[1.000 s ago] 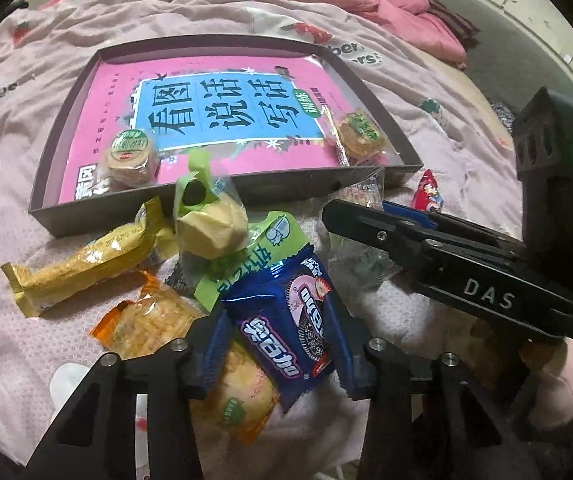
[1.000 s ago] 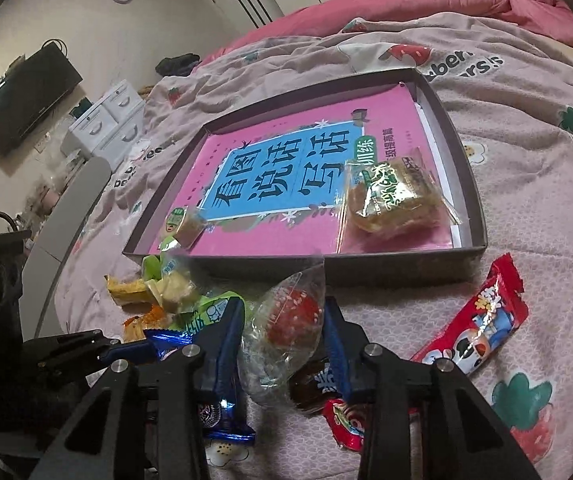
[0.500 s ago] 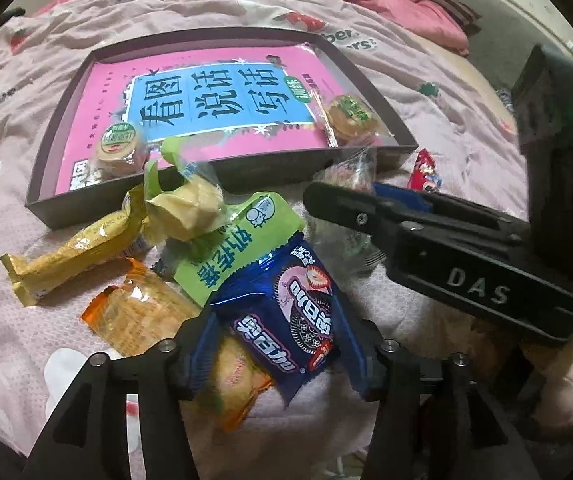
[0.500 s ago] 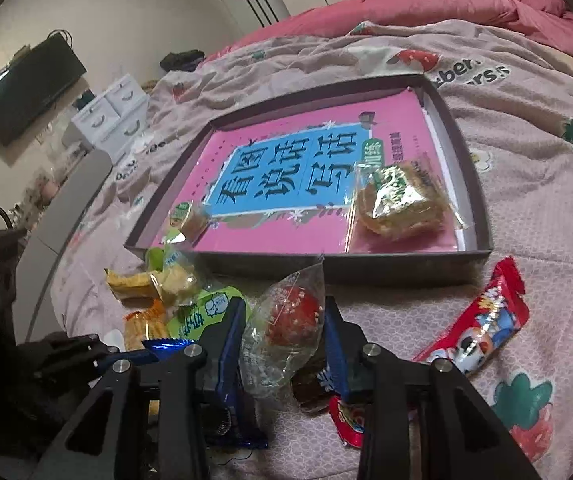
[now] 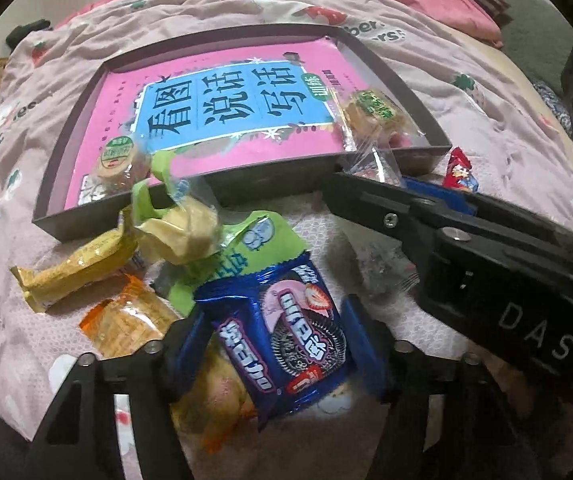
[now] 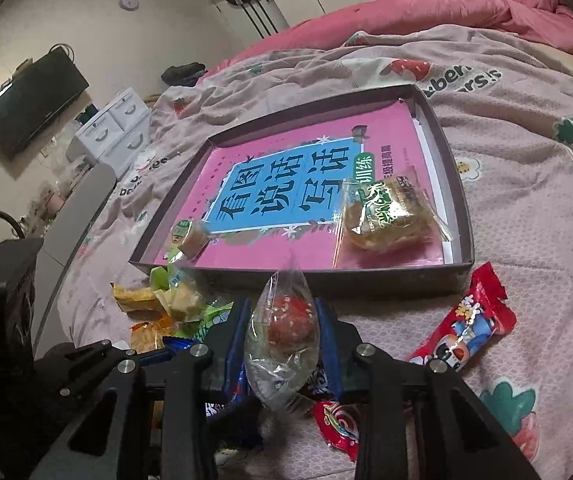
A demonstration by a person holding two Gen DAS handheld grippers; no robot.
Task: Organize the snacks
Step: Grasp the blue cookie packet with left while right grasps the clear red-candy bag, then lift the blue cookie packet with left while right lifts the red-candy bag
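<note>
Both grippers down in the snack pile, just short of the tray point(image 6: 460, 184).

My left gripper point(image 5: 274, 344) has just been opening — the blue cookie pack point(image 5: 286, 336) lies between its spread jaws, not pinched that I can see. My right gripper point(image 6: 282, 336) has been closing, its pads against the clear-wrapped red sweet point(image 6: 290, 320) — on the pink bedspread point(image 6: 526, 220).

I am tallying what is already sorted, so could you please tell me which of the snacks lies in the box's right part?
The large clear-wrapped pastry with green lettering; the small round green-labelled cake sits at the box's left front corner.
</note>
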